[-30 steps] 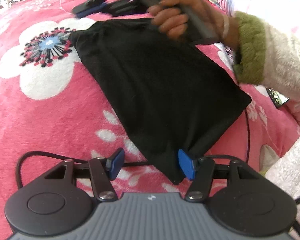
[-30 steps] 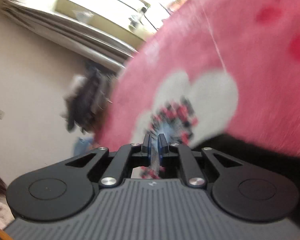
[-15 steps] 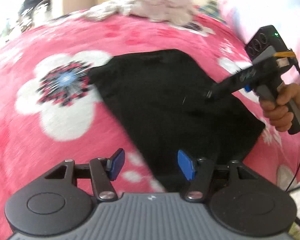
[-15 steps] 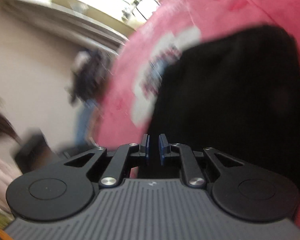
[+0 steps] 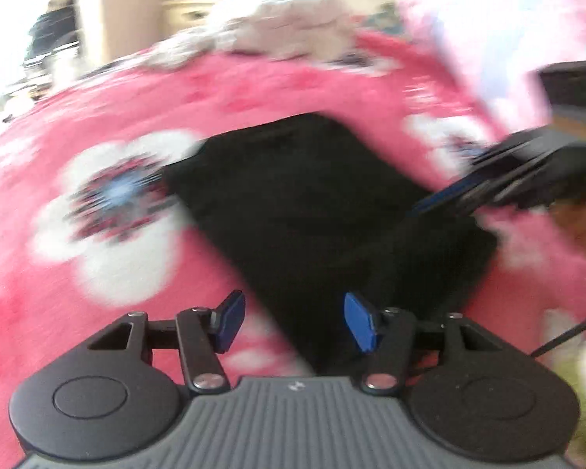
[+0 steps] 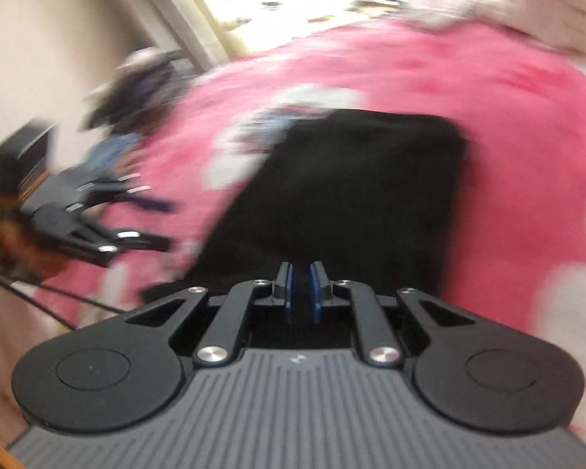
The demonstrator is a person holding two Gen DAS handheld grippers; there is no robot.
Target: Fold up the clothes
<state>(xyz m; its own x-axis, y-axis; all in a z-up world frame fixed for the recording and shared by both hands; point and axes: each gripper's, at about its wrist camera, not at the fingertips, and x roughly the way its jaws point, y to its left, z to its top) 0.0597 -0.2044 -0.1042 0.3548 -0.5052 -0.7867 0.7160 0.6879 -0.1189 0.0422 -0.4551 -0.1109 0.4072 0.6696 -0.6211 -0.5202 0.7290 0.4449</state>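
A black folded garment (image 5: 316, 211) lies flat on the pink flowered blanket (image 5: 97, 305); it also shows in the right wrist view (image 6: 351, 191). My left gripper (image 5: 295, 322) is open and empty, above the garment's near corner. My right gripper (image 6: 301, 291) has its jaws nearly together with nothing between them, above the garment's near edge. In the left wrist view the right gripper (image 5: 449, 195) hovers at the garment's right edge. In the right wrist view the left gripper (image 6: 160, 222) is to the left, off the garment. Both views are blurred.
A heap of pale clothes (image 5: 277, 27) lies at the blanket's far edge, also seen in the right wrist view (image 6: 527, 4). A dark bag (image 6: 136, 86) stands by the wall beyond the bed. A black cable (image 5: 566, 332) trails on the right.
The right gripper has let go of the garment's far corner and pulled back to its right edge. The garment now lies flat. The left gripper has lifted back slightly, still open.
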